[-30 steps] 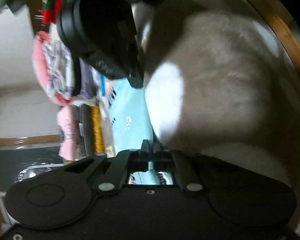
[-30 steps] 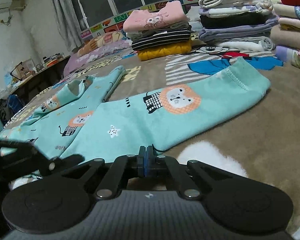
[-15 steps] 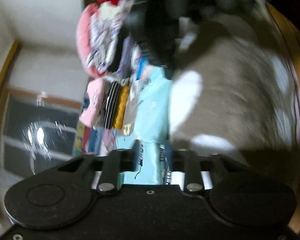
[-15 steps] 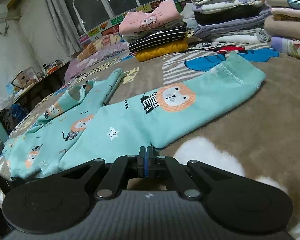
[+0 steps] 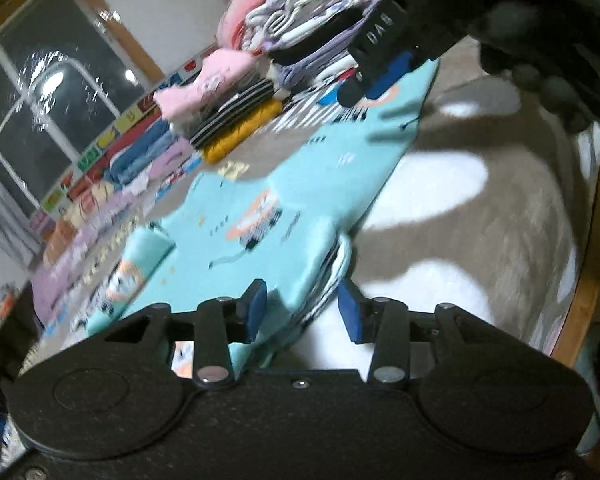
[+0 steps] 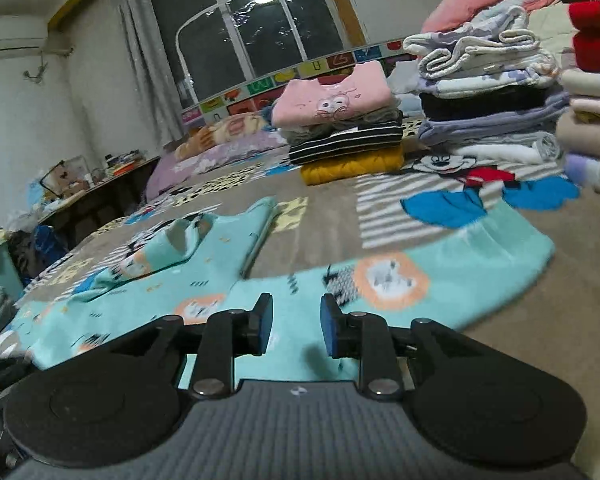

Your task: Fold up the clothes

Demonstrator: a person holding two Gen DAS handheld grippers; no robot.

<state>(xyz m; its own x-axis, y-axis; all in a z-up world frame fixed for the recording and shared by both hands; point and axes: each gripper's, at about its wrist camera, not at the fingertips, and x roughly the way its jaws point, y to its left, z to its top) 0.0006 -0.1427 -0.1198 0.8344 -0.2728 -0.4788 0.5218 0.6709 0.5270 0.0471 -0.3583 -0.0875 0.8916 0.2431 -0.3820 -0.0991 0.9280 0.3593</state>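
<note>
A teal garment with lion prints (image 6: 220, 252) lies spread flat on the bed blanket (image 6: 320, 216). My right gripper (image 6: 296, 324) hovers just above its near part; its jaws are opening and nothing is pinched between the blue pads. In the left wrist view the teal garment (image 5: 300, 192) has a layered edge under my left gripper (image 5: 302, 312). The left jaws are opening too, and the pads stand clear of the cloth. The right gripper (image 5: 380, 76) shows as a black shape over the garment's far end.
A pink, striped and mustard folded stack (image 6: 344, 136) sits behind the garment, and taller piles (image 6: 488, 92) rise at the right. A wooden bed edge (image 5: 592, 272) runs along the right. A cluttered desk (image 6: 92, 176) and a window (image 6: 240, 28) are at the left and back.
Both grippers went from shut to open. The left view rolled from sideways to nearly upright and rose. The right gripper lifted a little above the garment.
</note>
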